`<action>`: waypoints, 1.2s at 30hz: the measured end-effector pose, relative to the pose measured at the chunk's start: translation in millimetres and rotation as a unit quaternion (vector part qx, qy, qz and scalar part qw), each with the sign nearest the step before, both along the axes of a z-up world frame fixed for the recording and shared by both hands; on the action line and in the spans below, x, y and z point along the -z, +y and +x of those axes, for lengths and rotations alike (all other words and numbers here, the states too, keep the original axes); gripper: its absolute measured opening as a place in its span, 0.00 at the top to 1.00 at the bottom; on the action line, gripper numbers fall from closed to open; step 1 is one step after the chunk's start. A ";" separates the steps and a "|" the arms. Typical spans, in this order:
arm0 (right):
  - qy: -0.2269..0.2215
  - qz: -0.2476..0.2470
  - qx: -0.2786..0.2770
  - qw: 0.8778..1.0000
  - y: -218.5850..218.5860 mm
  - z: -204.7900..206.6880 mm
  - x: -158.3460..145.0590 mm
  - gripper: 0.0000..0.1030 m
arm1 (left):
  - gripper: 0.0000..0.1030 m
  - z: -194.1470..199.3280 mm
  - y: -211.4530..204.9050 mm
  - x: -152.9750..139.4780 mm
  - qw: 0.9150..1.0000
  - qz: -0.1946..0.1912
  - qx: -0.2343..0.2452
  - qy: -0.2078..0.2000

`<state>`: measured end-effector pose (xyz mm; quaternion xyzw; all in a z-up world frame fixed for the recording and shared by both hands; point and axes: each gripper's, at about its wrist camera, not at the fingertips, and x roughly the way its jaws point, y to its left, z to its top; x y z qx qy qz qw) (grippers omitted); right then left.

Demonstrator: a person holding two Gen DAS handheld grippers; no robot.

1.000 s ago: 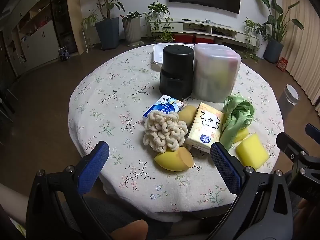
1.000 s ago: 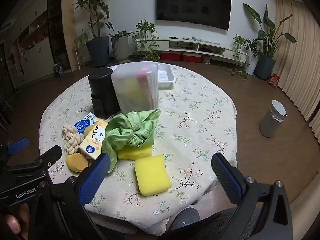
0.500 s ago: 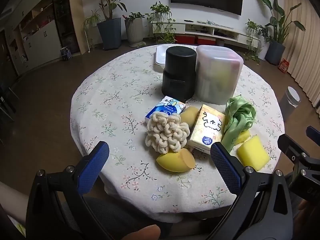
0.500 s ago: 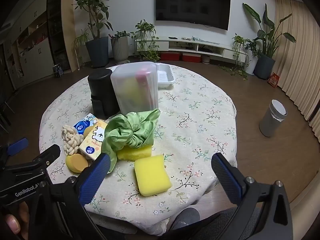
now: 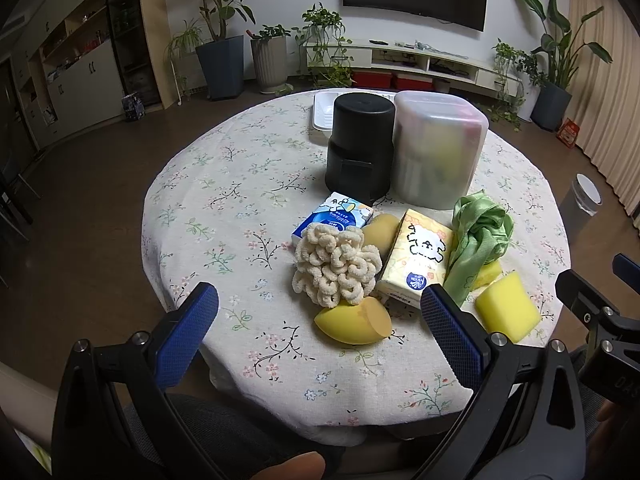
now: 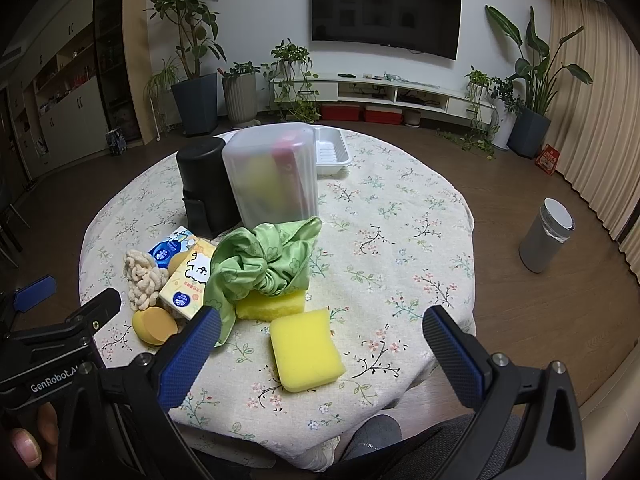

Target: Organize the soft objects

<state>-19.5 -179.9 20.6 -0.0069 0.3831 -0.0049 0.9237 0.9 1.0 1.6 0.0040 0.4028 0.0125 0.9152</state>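
soft things heaped at the near edge, both grippers wide and empty

we hold the left gripper [image 5: 320,320] and the right gripper [image 6: 320,338] above the near edge of the round table [image 5: 224,216]; on each the blue pads stand far apart with nothing between them.

the soft things sit in a cluster toward the near edge. a cream knitted scrubber [image 5: 336,266] rests against a blue tissue pack [image 5: 332,220] behind it and a yellow tissue pack [image 5: 418,260] at its right. just in front of the scrubber lies a yellow egg-shaped sponge [image 5: 352,322] with a flat orange face. a second rounded yellow sponge [image 5: 380,230] is tucked between the two tissue packs. right of the yellow pack a green scrunchie [image 6: 264,264] lies draped over a flat yellow sponge [image 6: 272,304], and a yellow block sponge [image 6: 306,348] sits alone nearest the edge, just in front of that one.

behind the cluster, toward the middle of the table, a black cylinder container [image 5: 360,144] and a frosted lidded box [image 5: 438,148] stand side by side, touching or nearly so; we can make out yellow and red shapes inside the box but not what they are. a white tray [image 6: 332,152] lies behind them near the far edge.
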 end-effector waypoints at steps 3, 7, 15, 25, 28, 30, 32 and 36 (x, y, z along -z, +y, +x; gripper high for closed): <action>0.000 0.000 0.000 1.000 -0.2 0.1 0.3 0.00 | 0.00 -0.4 0.2 0.0 1.000 0.000 0.000 0.000; 0.000 0.000 0.001 1.000 -0.2 0.0 0.8 0.00 | 0.00 -0.1 0.8 0.1 1.000 0.000 -0.001 0.000; 0.000 0.001 0.000 1.000 -0.5 0.0 1.1 0.00 | 0.00 -0.8 2.1 2.3 1.000 0.000 -0.005 -0.001; 0.000 0.001 0.001 1.000 -0.4 -0.1 1.1 0.00 | 0.00 -1.9 2.5 2.1 1.000 0.000 -0.005 -0.001; 0.000 0.001 0.000 1.000 -0.2 -0.1 1.1 0.00 | 0.00 -1.7 2.0 2.2 1.000 0.000 -0.005 -0.001; 0.000 0.001 0.000 1.000 -0.3 -0.2 1.0 0.00 | 0.00 -1.7 2.1 2.1 1.000 0.000 -0.005 -0.001; 0.000 0.001 0.000 1.000 -0.3 -0.3 1.0 0.00 | 0.00 -1.8 2.6 2.2 1.000 0.000 -0.005 -0.001; 0.000 0.001 0.001 1.000 -0.3 -0.3 1.0 0.00 | 0.00 -1.8 2.5 2.2 1.000 0.000 -0.006 -0.001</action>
